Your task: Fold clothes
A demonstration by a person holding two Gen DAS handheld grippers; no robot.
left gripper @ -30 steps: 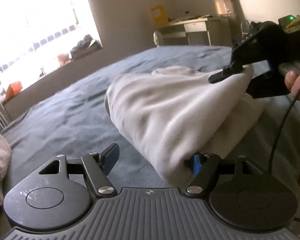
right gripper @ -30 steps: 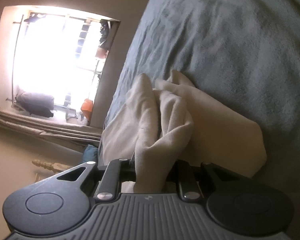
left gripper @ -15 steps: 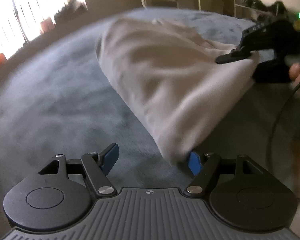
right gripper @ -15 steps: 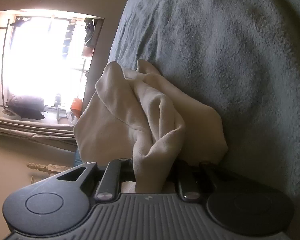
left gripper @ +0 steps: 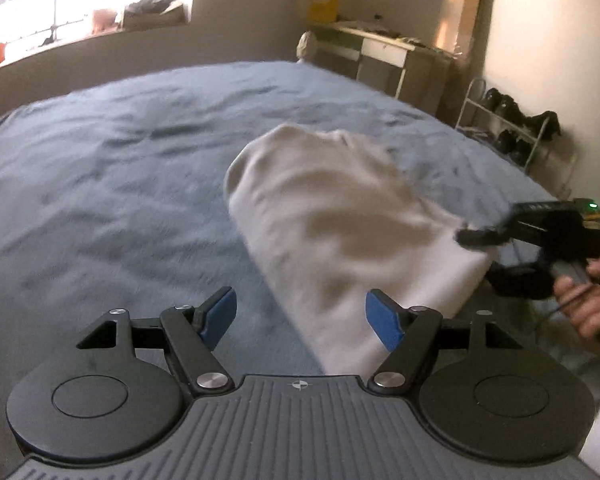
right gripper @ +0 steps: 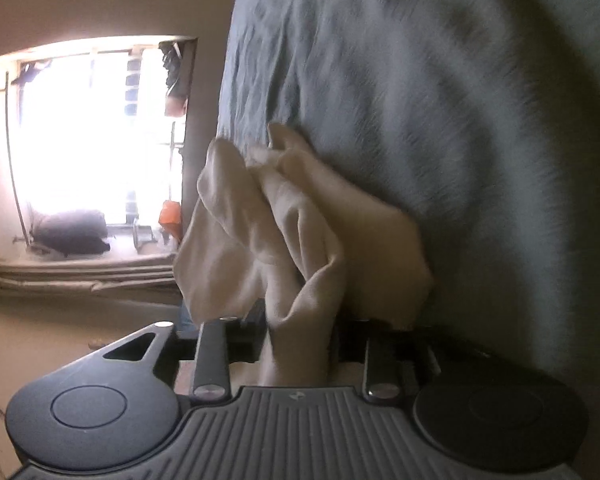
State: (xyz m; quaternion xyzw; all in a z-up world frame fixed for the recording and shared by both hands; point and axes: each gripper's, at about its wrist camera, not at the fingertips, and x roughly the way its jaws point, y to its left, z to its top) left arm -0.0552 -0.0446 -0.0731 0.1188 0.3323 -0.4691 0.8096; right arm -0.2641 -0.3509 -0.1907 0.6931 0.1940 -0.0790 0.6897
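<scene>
A folded cream garment (left gripper: 340, 232) lies on the blue bed (left gripper: 120, 168). The left tongs (left gripper: 300, 316) gape empty beside its near corner; the right tongs (right gripper: 296, 344) are opening, cloth between them.

Soft cream knit cloth, matt and a little fuzzy, on the folded garment (left gripper: 340, 224). Deep-piled grey-blue fleece, matt, with brushed streaks, on the bed cover (left gripper: 132, 168). Matt black plastic with small bright metal pivot screws on the left tool (left gripper: 300, 314); smooth blue rubber-like pads (left gripper: 382, 320); ribbed dark grey plastic at its base. Same matt black plastic on the right tool (right gripper: 294, 340), jaws opening, cream cloth between. Thin pale metal wire on the shoe rack (left gripper: 532, 140).
</scene>
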